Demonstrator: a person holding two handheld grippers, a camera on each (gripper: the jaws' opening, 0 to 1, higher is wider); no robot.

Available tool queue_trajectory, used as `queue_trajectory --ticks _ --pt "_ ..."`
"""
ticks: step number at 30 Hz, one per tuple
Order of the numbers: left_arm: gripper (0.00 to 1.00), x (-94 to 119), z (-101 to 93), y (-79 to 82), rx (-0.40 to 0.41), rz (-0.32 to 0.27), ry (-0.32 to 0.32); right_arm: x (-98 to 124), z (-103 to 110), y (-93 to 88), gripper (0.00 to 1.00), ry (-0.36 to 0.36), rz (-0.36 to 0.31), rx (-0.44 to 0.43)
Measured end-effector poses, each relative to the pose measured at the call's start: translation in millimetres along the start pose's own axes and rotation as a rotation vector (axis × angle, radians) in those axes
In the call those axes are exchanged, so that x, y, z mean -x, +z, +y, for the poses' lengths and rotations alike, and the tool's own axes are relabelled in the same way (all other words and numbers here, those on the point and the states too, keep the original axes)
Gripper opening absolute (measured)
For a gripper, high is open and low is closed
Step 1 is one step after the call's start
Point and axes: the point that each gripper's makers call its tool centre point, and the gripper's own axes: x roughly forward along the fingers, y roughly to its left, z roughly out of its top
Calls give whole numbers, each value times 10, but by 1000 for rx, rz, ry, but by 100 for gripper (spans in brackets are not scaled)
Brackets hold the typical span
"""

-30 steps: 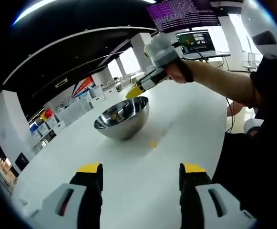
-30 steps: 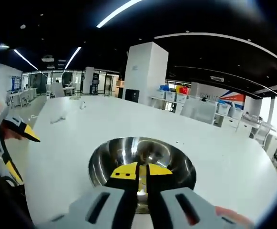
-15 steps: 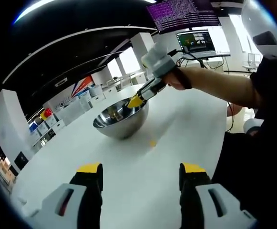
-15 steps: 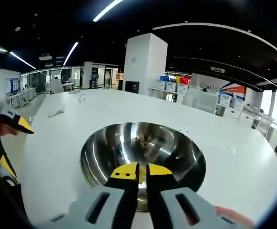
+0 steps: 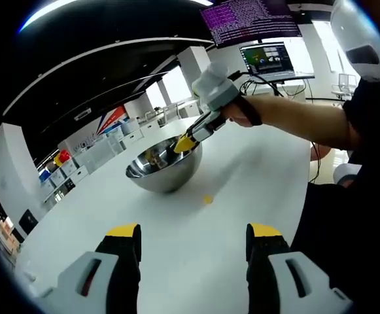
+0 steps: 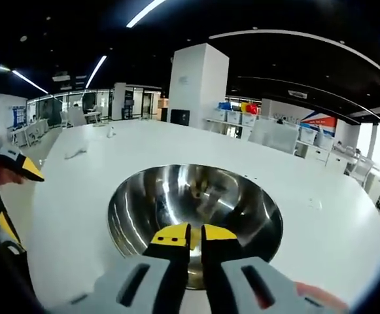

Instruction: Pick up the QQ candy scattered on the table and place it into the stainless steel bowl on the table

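QQ candy [image 5: 207, 199] remains on the table [image 5: 255, 170]; right gripper [image 6: 190, 236], nearly closed, candy unclear, hangs over bowl [image 6: 137, 209]; left gripper [image 5: 192, 237] stays-free, jaws apart.

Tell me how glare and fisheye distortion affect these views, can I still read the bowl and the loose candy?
Right gripper view: ceiling lights streak across the inside of the stainless steel bowl, so its contents are hard to read; the table edge bows. Left gripper view: bright windows wash out the background, yet the bowl and the yellow candy on the table stay readable; the right hand-held gripper is sharp.
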Motion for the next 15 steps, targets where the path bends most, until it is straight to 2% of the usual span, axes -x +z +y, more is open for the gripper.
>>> queue_trajectory --ticks 5,7,8,9,12,15 --pt "65 12 -1 -7 0 1 0 7 -1 13 8 -8 -11 11" --pt "65 14 1 -10 -2 3 1 -1 1 80 25 -7 -56 53" --pt "65 14 2 -12 -3 5 1 4 14 105 38 -1 -73 56" --pt "65 14 1 -15 -5 6 1 16 11 123 42 -7 -84 51" --pt "65 15 2 -12 -2 5 1 25 -33 188 35 -21 -109 43" --pt "65 20 8 -3 -6 4 3 32 -65 225 36 -23 -118 30"
